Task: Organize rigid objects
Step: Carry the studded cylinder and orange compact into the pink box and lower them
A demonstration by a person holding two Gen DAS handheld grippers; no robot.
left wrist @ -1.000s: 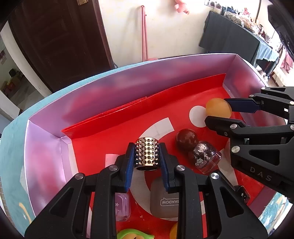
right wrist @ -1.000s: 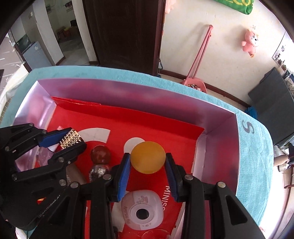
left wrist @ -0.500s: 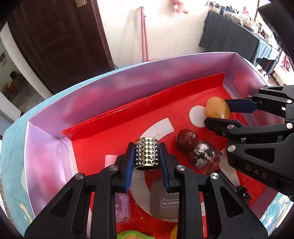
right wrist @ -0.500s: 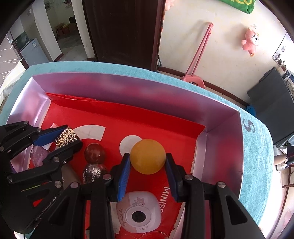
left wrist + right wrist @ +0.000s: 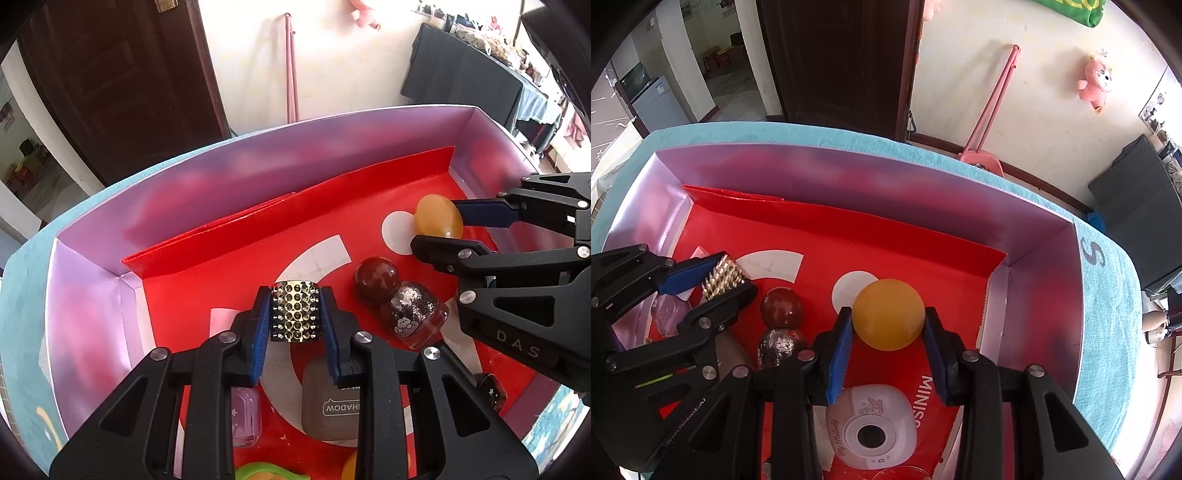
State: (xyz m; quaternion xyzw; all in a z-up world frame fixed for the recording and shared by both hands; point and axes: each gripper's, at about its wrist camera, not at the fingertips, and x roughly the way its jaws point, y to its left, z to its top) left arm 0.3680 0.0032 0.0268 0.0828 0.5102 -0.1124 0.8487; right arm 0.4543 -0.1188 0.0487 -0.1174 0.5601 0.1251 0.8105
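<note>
My left gripper (image 5: pixel 295 314) is shut on a gold studded cylinder (image 5: pixel 294 312) and holds it above the red floor of a purple-walled box (image 5: pixel 258 170). The cylinder also shows in the right wrist view (image 5: pixel 724 278). My right gripper (image 5: pixel 888 321) is shut on an orange ball (image 5: pixel 888 314), held over the box's right part; the ball shows in the left wrist view (image 5: pixel 437 217) too. The two grippers sit side by side inside the box.
On the box floor lie a dark red ball (image 5: pixel 376 277), a glitter bottle (image 5: pixel 415 314), a grey case marked SHADOW (image 5: pixel 332 402), a small clear purple box (image 5: pixel 245 413) and a white toy camera (image 5: pixel 873 424). A teal cloth (image 5: pixel 1108 295) surrounds the box.
Both grippers keep their holds. The right gripper with the orange ball has shifted slightly left and forward in the box; the left gripper has barely moved.
</note>
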